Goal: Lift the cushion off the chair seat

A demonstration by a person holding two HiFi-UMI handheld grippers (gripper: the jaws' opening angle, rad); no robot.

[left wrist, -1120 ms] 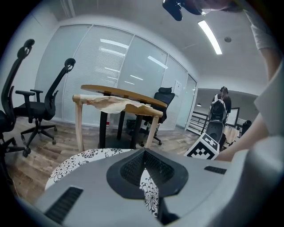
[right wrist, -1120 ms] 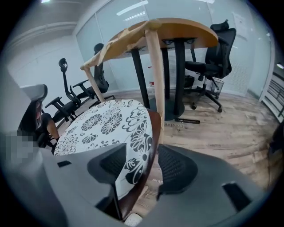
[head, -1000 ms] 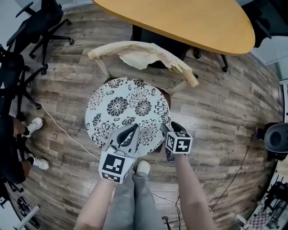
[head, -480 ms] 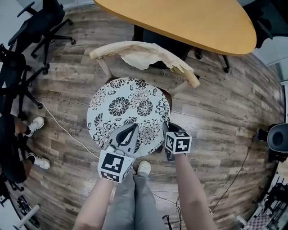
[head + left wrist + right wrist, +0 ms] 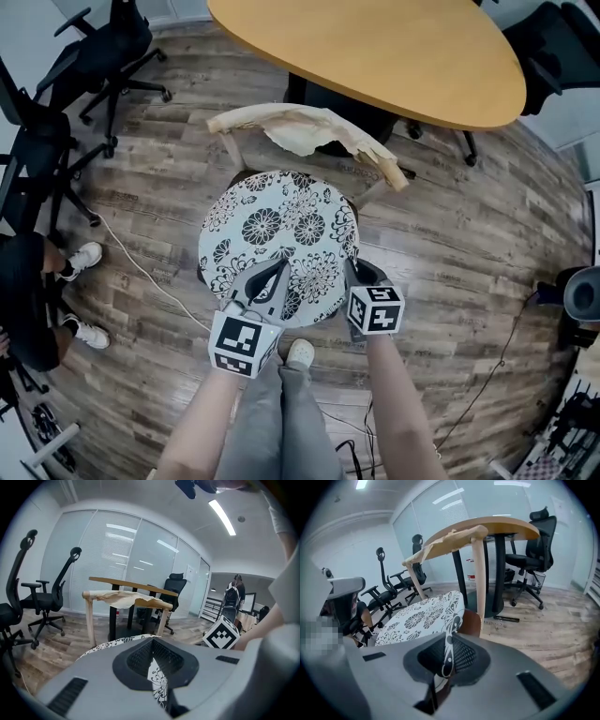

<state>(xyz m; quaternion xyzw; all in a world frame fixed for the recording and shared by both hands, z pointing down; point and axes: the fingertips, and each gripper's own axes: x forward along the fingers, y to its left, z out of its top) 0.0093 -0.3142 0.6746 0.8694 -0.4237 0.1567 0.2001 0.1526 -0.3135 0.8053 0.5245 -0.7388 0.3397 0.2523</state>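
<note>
Near the person's legs, at the close edge of the scene, two hand-held grippers clamp the rim of a round cushion (image 5: pixel 278 234) with a black-and-white flower print. It lies on the seat of a wooden chair (image 5: pixel 309 127), whose back is on the far side, in front of an oval table (image 5: pixel 375 47). The left gripper (image 5: pixel 270 278) is clenched on the near edge of the cushion, a fold of the fabric pinched flat between its jaws. The right gripper (image 5: pixel 355 273) is clenched on the near-right edge, where the rim curls up and the brown seat (image 5: pixel 474 620) shows beneath. Almost all of the cushion stretches away from both sets of fingers toward the chair back. Being round, it has no long axis, and both hands are about equally close to it. The far part appears to rest on the seat, so raising both hands together should clear it.
</note>
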